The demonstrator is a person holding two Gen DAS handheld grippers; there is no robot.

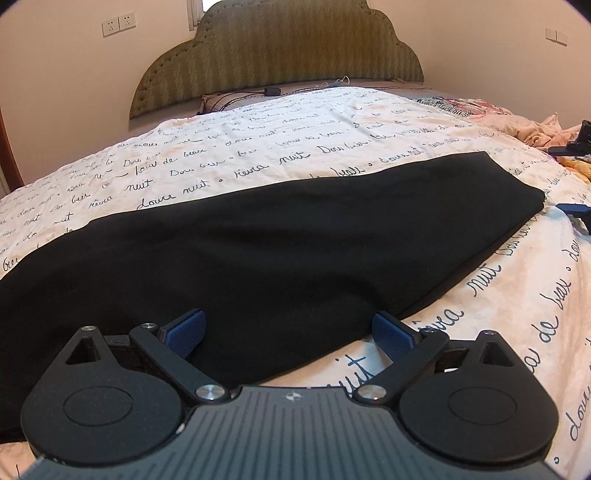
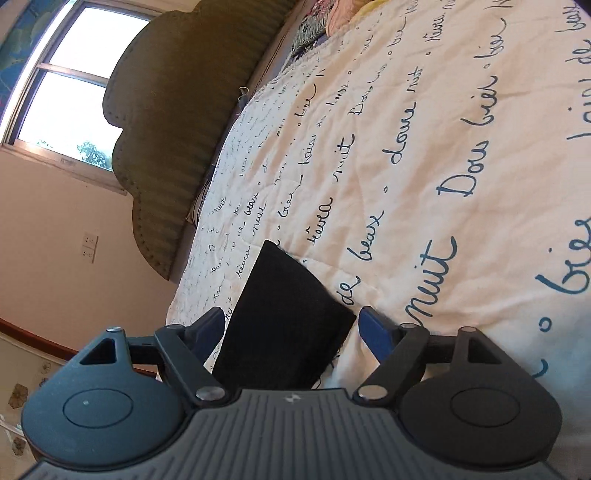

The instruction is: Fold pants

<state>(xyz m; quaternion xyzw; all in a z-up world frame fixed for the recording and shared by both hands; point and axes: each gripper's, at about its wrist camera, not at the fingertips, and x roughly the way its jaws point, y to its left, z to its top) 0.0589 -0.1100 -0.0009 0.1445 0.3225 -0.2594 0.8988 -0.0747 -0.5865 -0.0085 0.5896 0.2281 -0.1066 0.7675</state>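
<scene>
The black pants (image 1: 280, 251) are laid flat on the script-printed bedspread (image 1: 258, 155), their long axis running from 8 to 2 o'clock. The left gripper (image 1: 288, 332) is spread wide over the near edge. The right gripper (image 2: 291, 332), likewise spread, straddles one narrow end, probably the leg hems; the waistband is cut off.

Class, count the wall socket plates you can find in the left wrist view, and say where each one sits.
2. The first socket plate and the second socket plate sit side by side on the wall, left of the headboard. The plates far right look like switches.
</scene>
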